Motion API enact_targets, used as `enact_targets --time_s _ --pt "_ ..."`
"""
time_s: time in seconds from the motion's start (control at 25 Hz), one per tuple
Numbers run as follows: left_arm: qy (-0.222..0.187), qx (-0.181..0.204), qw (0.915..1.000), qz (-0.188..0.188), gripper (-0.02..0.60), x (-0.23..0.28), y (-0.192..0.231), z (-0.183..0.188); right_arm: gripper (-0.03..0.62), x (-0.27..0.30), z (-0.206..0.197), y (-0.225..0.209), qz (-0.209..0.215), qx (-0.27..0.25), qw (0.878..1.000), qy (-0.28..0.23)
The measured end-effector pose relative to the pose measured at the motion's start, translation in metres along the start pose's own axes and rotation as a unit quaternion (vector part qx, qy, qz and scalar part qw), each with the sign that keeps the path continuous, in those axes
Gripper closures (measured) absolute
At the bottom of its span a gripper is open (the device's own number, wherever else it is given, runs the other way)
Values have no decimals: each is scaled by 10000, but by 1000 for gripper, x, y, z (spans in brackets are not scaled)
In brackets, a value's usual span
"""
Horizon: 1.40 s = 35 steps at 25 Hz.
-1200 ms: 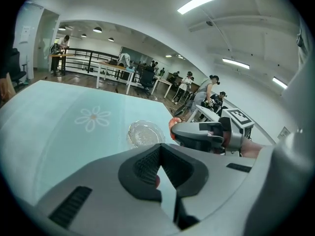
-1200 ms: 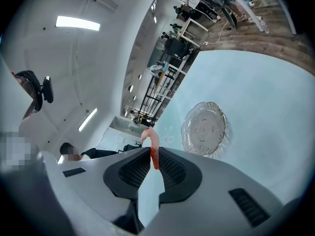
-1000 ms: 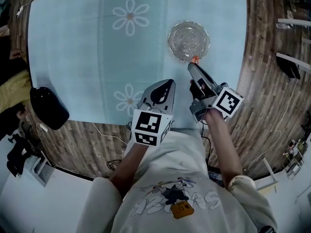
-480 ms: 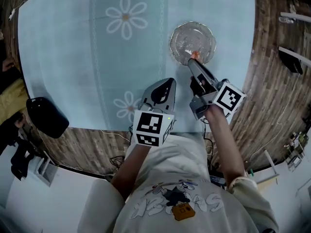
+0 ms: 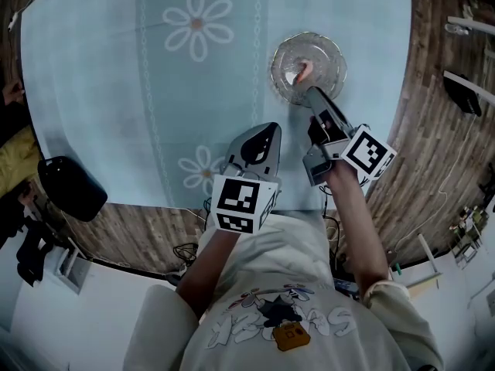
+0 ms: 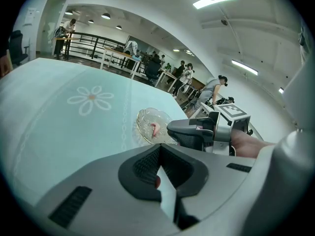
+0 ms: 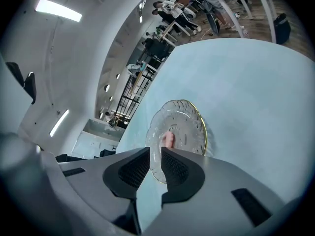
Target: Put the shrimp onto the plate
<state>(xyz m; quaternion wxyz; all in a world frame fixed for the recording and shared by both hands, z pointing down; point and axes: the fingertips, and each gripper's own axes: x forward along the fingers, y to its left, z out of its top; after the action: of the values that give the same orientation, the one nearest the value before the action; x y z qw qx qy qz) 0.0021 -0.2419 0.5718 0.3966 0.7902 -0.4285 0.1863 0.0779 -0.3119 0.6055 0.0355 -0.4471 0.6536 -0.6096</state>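
Shrimp [image 5: 300,72] is lying inside the glass plate [image 5: 332,52], near its centre; right claw [image 5: 312,93] is hovering at the near rim, jaws narrowly apart, gripping nothing; left claw [image 5: 269,132] is hanging pinched together over the counter [image 5: 116,91], empty. Risk: the right claw is sitting so close that a careless pull-back could clip the rim, sliding the plate or spilling the shrimp.

Pink shrimp [image 5: 300,72], clear gold-rim plate [image 5: 326,51], lt-blue cloth [image 5: 116,91] – white daisies [image 5: 197,23]

Wooden table [image 5: 433,130], blue floral cloth [image 5: 155,91], glass plate [image 5: 330,49]
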Motion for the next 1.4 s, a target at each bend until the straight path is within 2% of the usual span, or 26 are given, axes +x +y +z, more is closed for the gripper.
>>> enact_targets --time_s 0.28,0.64,1.08,1.4 --pt "-51 52 10000 6 575 -4 -5 4 522 -14 -5 4 -26 -23 10000 -34" --pt "-227 186 9996 46 575 -22 -21 9 546 -42 -23 15 -131 -550 9984 91" --pt "-491 286 9981 223 575 -56 -45 6 562 -84 -35 49 125 -1284 9916 124" --pt "-684 459 9961 306 575 -83 -70 5 563 -119 -46 75 309 -1903 9812 31"
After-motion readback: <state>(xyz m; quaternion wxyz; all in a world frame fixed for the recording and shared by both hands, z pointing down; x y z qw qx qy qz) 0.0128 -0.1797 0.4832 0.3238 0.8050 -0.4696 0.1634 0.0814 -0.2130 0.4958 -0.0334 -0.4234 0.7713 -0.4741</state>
